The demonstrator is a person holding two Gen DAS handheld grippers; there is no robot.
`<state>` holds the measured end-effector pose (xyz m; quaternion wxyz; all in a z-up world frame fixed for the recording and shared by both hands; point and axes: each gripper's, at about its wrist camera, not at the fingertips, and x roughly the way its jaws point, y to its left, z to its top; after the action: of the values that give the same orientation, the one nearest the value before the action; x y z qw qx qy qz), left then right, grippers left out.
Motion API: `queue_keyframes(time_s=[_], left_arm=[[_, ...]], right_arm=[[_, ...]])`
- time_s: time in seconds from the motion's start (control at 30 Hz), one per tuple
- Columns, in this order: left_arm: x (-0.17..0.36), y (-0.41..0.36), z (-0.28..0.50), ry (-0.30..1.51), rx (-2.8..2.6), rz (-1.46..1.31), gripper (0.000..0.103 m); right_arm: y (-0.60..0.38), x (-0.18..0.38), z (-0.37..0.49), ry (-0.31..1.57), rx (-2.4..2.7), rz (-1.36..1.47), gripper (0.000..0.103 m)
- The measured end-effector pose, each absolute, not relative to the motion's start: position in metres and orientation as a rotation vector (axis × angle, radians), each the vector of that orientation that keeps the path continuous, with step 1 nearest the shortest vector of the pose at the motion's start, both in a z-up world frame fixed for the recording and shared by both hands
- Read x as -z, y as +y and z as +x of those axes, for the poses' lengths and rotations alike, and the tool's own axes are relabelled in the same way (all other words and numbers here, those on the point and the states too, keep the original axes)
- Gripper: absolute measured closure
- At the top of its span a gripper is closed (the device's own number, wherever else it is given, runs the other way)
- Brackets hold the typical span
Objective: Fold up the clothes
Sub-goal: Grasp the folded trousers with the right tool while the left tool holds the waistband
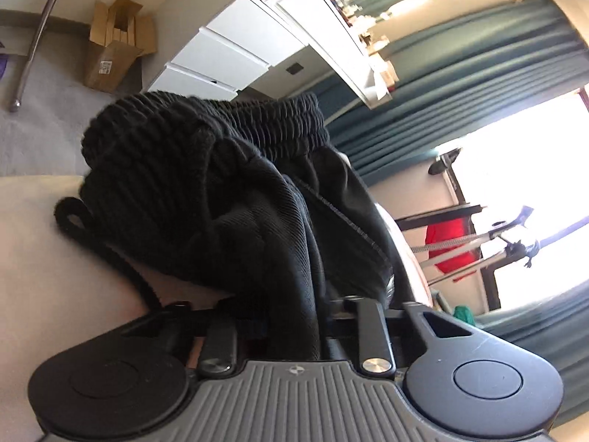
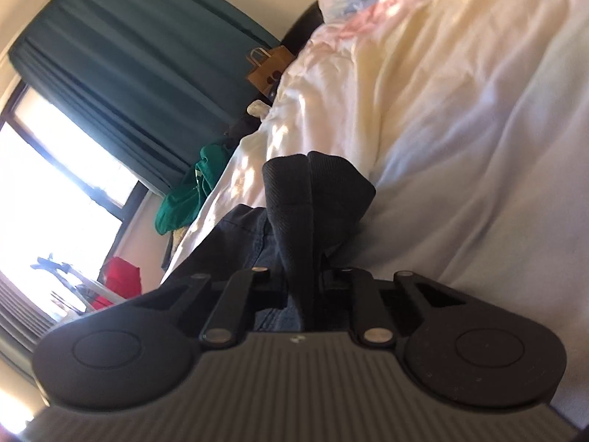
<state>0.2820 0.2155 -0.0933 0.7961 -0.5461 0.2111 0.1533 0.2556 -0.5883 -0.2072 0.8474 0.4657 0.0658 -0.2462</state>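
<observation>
While the left gripper [image 1: 294, 316] is clamped on a bunched fold of one black ribbed-waistband garment [image 1: 221, 191], the right gripper [image 2: 305, 283] is clamped on another part of it, over the white-sheeted bed [image 2: 460, 147]. Thin bunched grips could slip, judging by appearances, or the one drawstring [image 1: 95, 235] could snag. Two grippers are counted.

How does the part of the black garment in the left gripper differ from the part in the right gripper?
The left gripper is shut on the black garment by its thick ribbed waistband, with a drawstring trailing; the right gripper is shut on a flat, finely ribbed fold with no cord. The left part bunches high and bulky; the right part is a narrow peak. Both are black fabric over the pale bedding.
</observation>
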Motion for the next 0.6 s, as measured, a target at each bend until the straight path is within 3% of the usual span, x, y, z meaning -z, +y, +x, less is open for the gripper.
queue_keyframes(time_s=[0.23,0.6], left_arm=[[0.035,0.226,0.234,0.354,-0.245,-1.142,0.086],[0.005,0.253,0.056,0.38,-0.264,-1.165,0.085]], right_arm=[[-0.579,0.177,0.221,0.067,0.497,1.004,0.09],[-0.572,0.147,0.134,0.104,0.505,1.168,0.09]])
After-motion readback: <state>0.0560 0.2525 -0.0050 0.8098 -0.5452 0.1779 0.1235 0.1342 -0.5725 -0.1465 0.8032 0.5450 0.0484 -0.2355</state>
